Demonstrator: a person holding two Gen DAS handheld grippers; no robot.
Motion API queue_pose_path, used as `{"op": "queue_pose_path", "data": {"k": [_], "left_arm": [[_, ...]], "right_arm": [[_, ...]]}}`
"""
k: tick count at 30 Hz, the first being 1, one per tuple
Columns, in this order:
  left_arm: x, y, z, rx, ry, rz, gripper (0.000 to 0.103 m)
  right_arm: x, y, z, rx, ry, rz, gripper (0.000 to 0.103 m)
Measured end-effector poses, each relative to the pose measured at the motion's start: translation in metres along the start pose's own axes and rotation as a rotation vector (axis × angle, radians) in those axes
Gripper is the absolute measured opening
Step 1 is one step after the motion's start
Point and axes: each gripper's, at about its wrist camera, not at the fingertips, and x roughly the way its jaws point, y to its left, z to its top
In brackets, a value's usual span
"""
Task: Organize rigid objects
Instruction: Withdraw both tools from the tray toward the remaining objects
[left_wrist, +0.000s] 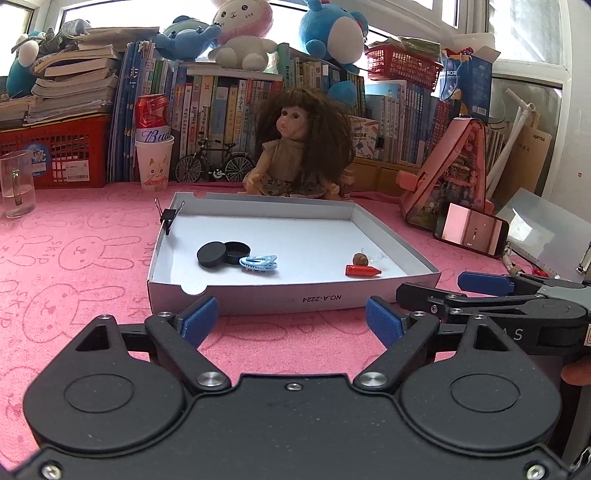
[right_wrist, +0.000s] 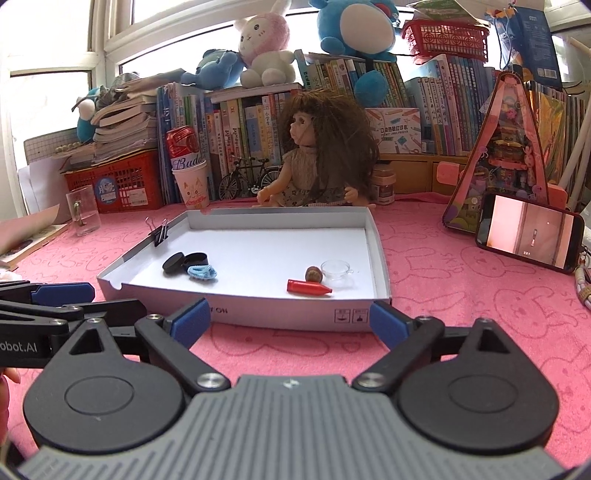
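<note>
A shallow white cardboard tray (left_wrist: 258, 297) (right_wrist: 379, 254) lies on the pink cloth in front of both grippers. Inside it are a black round lid (left_wrist: 211, 254) (right_wrist: 173, 263) leaning on its black pot (left_wrist: 238, 250) (right_wrist: 196, 257), a light-blue hair clip (left_wrist: 258, 263) (right_wrist: 202, 273), a brown nut (left_wrist: 360, 259) (right_wrist: 314, 274), a red crayon-shaped piece (left_wrist: 362, 270) (right_wrist: 308, 287) and a small clear cup (right_wrist: 335, 269). A black binder clip (left_wrist: 169, 216) (right_wrist: 160, 232) grips the tray's left wall. My left gripper (left_wrist: 291, 314) and right gripper (right_wrist: 290, 317) hover side by side before the tray's near wall, both open with nothing between the fingers.
A doll (left_wrist: 295, 147) sits behind the tray, with books, baskets and plush toys along the back. A glass mug (left_wrist: 16, 184) stands far left. To the right, a phone (left_wrist: 471, 229) leans by a pink toy house (right_wrist: 509, 147). A can in a paper cup (left_wrist: 153, 147) stands back left.
</note>
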Motion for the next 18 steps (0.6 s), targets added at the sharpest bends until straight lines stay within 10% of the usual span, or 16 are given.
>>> {"op": "queue_pose_path", "data": {"k": [18], "left_arm": [[-0.031,0.001,-0.036,0.021,0.006,0.002,0.087]], "right_arm": [[-0.025,-0.001,-0.034,-0.022,0.015,0.004,0.100]]}}
